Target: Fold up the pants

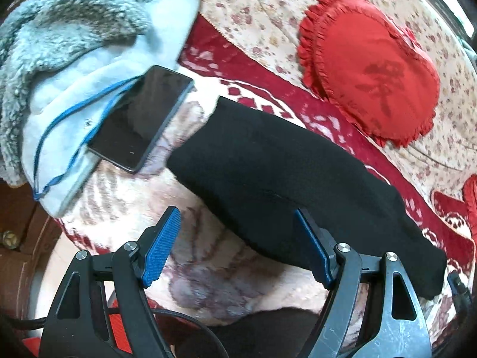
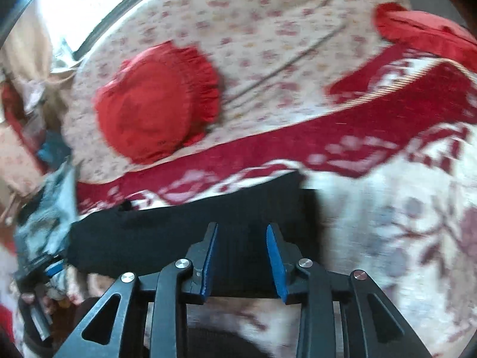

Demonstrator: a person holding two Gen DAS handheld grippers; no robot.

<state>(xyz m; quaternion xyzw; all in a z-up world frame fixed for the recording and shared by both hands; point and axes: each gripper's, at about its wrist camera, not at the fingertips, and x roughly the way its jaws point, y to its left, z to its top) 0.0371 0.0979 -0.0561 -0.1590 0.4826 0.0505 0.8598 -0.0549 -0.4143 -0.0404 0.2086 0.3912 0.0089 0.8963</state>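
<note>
My black pants [image 1: 268, 173] lie folded into a compact strip on the bed's blanket [image 1: 208, 268], both my left gripper [image 1: 238, 247] and right gripper [image 2: 242, 259] spread and holding nothing, so little folding seems left.

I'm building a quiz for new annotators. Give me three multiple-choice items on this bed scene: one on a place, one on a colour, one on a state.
1. Where does the dark rectangular smartphone lie?
A. Partly on the pale grey fleecy garment
B. On the heart cushion
C. On the pants

2. What colour is the ruffled heart-shaped cushion?
A. Blue
B. Red
C. Green

3. How do the left gripper's jaws stand?
A. Shut on the phone
B. Clamped on the cushion
C. Open, holding nothing

Answers: A, its upper end overlaps the garment; B, plainly red satin; C, blue pads stand wide apart beside the folded black pants.
</note>
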